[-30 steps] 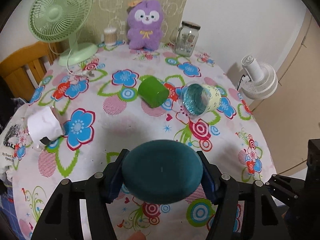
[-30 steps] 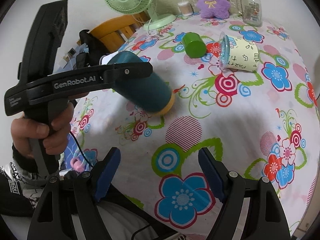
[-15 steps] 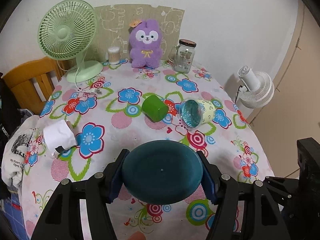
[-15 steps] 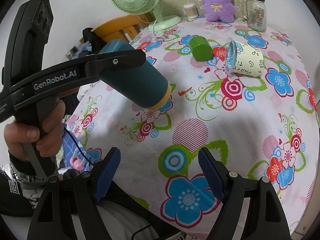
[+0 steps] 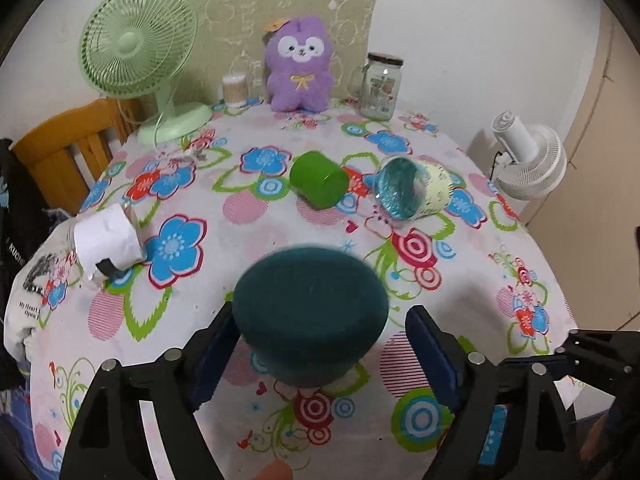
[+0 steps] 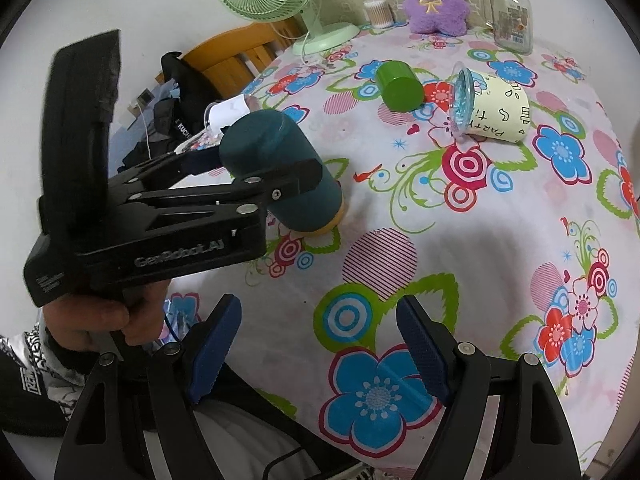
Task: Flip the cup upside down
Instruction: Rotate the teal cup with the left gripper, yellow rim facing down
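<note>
A dark teal cup [image 5: 310,312] with a yellow rim stands upside down, tilted, its rim on the flowered tablecloth [image 5: 248,216] near the front edge; it also shows in the right wrist view [image 6: 280,176]. My left gripper [image 5: 320,344] is open, its fingers standing apart on either side of the cup, with a gap on the right side. My right gripper [image 6: 318,346] is open and empty over the table's front edge, to the right of the cup.
A green cup [image 5: 318,184] and a pale party cup [image 5: 412,192] lie on their sides mid-table. A white paper cup [image 5: 106,242] lies at the left. A green fan [image 5: 138,52], purple plush [image 5: 298,68] and glass jar [image 5: 378,86] stand at the back.
My left gripper has lowered the teal cup rim-down onto the tablecloth and opened; the cup now sits loose between its fingers. The right gripper has barely moved.
</note>
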Demonstrator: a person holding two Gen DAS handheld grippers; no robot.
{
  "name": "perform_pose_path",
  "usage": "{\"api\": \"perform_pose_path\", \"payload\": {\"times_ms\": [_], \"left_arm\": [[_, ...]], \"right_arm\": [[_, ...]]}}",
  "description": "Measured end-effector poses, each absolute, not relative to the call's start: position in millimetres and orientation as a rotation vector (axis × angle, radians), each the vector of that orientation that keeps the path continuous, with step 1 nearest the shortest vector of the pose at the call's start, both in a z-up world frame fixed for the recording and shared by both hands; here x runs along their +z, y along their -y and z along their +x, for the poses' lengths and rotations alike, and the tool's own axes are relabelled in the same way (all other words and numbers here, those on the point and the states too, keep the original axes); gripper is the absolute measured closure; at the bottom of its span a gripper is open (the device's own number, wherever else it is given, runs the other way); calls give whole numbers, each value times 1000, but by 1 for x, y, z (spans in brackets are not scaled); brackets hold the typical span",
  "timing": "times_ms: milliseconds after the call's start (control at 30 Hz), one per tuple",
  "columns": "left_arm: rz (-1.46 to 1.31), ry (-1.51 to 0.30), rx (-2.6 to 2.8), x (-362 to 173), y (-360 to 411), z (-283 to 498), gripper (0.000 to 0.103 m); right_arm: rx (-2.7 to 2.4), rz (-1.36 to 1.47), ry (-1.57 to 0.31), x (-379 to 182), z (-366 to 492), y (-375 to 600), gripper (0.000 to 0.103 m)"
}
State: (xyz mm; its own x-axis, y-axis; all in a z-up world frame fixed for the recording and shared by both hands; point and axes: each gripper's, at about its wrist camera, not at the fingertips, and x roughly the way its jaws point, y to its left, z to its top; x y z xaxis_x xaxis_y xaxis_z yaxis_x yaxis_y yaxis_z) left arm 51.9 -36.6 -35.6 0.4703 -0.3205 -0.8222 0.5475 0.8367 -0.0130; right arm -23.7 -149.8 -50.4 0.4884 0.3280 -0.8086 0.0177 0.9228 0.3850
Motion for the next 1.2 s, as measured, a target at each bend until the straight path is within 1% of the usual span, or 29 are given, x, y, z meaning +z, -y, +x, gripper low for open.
{"api": "perform_pose_path", "payload": {"times_ms": [600, 933, 1200], "left_arm": [[263, -925, -546, -24, 32, 51, 16], [258, -906, -537, -14, 23, 50, 11], [254, -889, -539, -6, 16, 48, 10]], "right_arm": [[187, 360, -1036, -44, -21, 149, 21], [198, 339, -1025, -36, -18, 143, 21], [211, 313, -1020, -29, -14, 135, 21]]}}
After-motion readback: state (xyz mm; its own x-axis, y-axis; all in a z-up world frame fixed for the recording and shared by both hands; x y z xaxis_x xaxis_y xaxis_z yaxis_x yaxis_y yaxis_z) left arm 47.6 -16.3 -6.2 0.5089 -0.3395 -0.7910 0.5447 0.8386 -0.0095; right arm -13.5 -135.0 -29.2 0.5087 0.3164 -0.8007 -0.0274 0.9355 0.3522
